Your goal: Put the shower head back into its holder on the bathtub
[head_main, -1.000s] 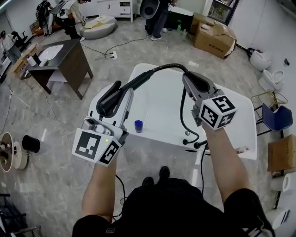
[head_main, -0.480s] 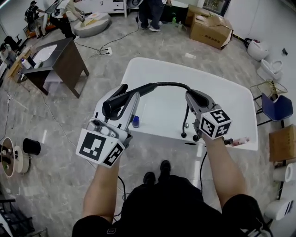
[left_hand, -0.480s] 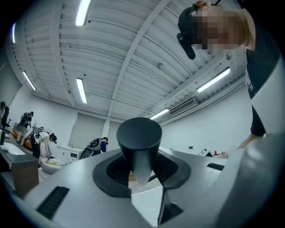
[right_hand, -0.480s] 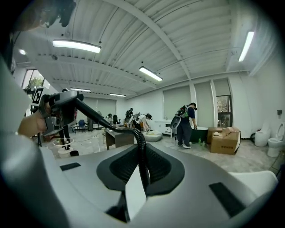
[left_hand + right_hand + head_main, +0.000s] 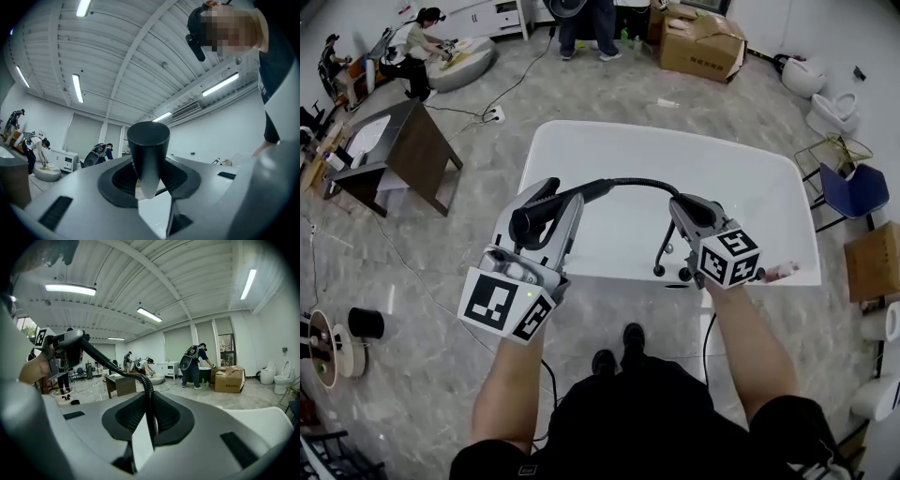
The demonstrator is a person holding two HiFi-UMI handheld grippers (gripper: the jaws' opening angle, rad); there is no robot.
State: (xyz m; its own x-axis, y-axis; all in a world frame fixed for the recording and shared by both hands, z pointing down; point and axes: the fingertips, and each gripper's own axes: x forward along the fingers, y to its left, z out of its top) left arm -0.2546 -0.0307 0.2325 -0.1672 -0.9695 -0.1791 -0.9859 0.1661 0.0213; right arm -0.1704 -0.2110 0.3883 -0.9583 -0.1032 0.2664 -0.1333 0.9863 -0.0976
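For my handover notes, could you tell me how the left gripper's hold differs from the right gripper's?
The left gripper is closed on the thick black shower head; the right gripper is closed on the thin ribbed hose. The left gripper's jaws stand wider apart than the right gripper's. Both hold parts of one shower set, near the front of the white bathtub.

The left gripper (image 5: pixel 551 199) covers the near-left corner of the bathtub (image 5: pixel 787 187) and much of the shower head (image 5: pixel 530 221). The right gripper (image 5: pixel 686 211) hides part of the hose (image 5: pixel 633 182) and of the fittings (image 5: pixel 661 270) at the near edge, so I cannot tell which is the holder. A small pink thing (image 5: pixel 780 271) at the near-right corner is too small to name.
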